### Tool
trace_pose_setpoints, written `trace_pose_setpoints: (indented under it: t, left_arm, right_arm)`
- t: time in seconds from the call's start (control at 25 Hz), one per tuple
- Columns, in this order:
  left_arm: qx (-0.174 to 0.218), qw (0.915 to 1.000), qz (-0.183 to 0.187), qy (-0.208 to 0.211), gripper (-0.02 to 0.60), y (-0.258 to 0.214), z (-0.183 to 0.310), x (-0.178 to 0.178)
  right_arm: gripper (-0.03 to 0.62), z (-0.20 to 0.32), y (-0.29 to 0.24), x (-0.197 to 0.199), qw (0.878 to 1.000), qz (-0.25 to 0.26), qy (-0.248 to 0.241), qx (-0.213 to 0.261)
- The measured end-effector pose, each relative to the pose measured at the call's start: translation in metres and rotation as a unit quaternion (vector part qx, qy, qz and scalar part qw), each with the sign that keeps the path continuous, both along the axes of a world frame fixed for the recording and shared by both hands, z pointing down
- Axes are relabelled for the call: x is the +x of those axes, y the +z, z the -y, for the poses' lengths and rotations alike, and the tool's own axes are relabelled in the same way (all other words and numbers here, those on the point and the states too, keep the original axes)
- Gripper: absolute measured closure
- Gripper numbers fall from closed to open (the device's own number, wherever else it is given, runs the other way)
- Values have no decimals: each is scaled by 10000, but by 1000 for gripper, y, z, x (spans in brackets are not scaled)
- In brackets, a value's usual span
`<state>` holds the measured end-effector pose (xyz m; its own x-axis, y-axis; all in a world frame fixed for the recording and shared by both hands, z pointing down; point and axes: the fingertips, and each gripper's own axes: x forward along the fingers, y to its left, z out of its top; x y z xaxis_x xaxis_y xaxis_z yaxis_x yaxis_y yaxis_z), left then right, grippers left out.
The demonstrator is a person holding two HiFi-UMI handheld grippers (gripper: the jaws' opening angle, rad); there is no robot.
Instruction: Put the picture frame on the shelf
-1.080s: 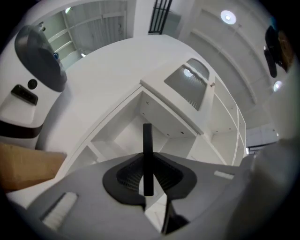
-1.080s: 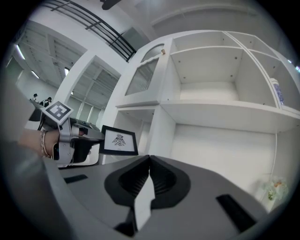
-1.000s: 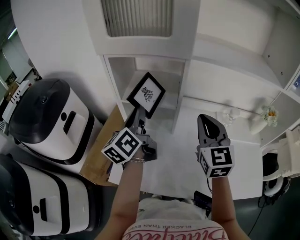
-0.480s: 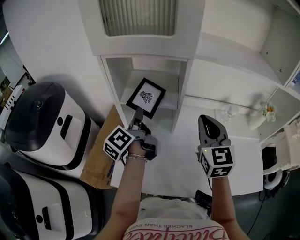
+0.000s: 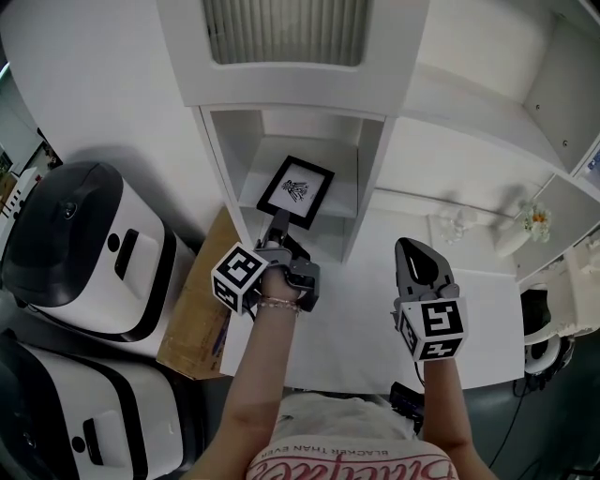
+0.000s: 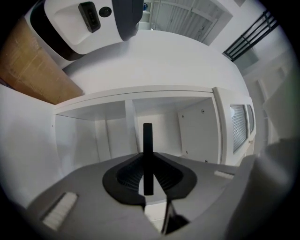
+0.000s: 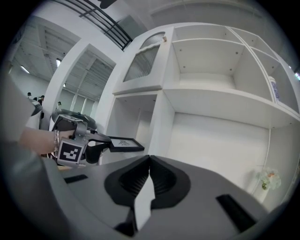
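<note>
The picture frame point(image 5: 296, 190), black with a white print, hangs at the mouth of the white shelf's lower compartment point(image 5: 343, 201), above its board. My left gripper point(image 5: 279, 221) is shut on the frame's near edge. In the left gripper view the frame point(image 6: 147, 154) shows edge-on as a black bar pinched between the jaws, with the compartment behind it. The right gripper view shows the frame point(image 7: 123, 143) lying nearly flat in the left gripper point(image 7: 104, 143). My right gripper point(image 5: 413, 247) is to the right, in front of the white counter, shut with nothing in it point(image 7: 149, 159).
Two white-and-black appliances point(image 5: 82, 246) point(image 5: 89, 417) stand at the left, with a brown cardboard sheet point(image 5: 200, 309) beside them. A louvred door point(image 5: 281, 28) sits above the compartment. Small glass pieces point(image 5: 456, 225) and a little flower point(image 5: 537, 221) rest on the counter at the right.
The left gripper has rolled, so the frame has turned from a tilted diamond to nearly square-on. It has also sunk a little toward the shelf board. The right gripper has kept still.
</note>
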<state>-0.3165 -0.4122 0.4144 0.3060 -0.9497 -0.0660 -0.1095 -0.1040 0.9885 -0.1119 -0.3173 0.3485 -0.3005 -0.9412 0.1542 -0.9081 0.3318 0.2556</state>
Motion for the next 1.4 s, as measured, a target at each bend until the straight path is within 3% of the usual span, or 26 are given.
trace_pose_setpoints:
  t: [0.32, 0.56, 0.72, 0.88, 1.2, 1.4]
  left_arm:
    - [-256, 9989, -308, -244, 512, 10, 15, 3]
    - [-502, 9977, 264, -366, 507, 10, 20, 6]
    - [-790, 9952, 435, -383, 416, 19, 23, 10]
    - [-857, 9945, 418, -424, 383, 22, 29, 13]
    - [-875, 9930, 559, -559, 379, 21, 47, 19]
    - [-838, 9905, 927, -574, 379, 19, 54, 22]
  right_arm:
    - [585, 7, 1, 2, 9998, -120, -155, -39]
    - [586, 13, 2, 7, 9994, -169, -304, -86]
    - [585, 18, 1, 13, 9991, -140, -383, -120]
    - [585, 22, 2, 14, 9987, -142, -469, -156]
    - [585, 30, 2, 12, 9977, -145, -622, -229]
    - [586, 35, -2, 13, 9981, -86, -589, -163]
